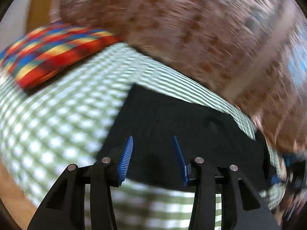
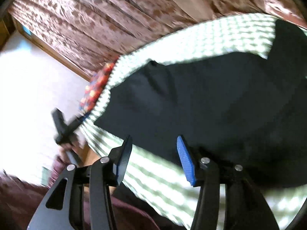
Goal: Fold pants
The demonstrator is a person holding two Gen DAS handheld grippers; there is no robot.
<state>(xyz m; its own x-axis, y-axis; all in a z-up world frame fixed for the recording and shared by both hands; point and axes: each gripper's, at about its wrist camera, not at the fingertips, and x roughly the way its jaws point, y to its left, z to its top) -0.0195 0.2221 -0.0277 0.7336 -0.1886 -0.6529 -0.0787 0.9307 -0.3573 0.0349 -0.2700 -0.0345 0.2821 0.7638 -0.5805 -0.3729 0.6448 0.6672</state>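
Left wrist blur smears pants (image 1: 172,130) edges beyond parted left tongs (image 1: 152,143).

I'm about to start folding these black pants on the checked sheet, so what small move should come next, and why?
Probably lower the left tool onto the near edge of the black pants and pinch it. Both tools are open and hold nothing, the right tool too, and the pants lie spread on the green checked sheet.

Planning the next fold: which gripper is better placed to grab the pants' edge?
Probably the left gripper: its open jaws already straddle the black pants. The right gripper, also open, sits over the checkered sheet beside the pants' edge.
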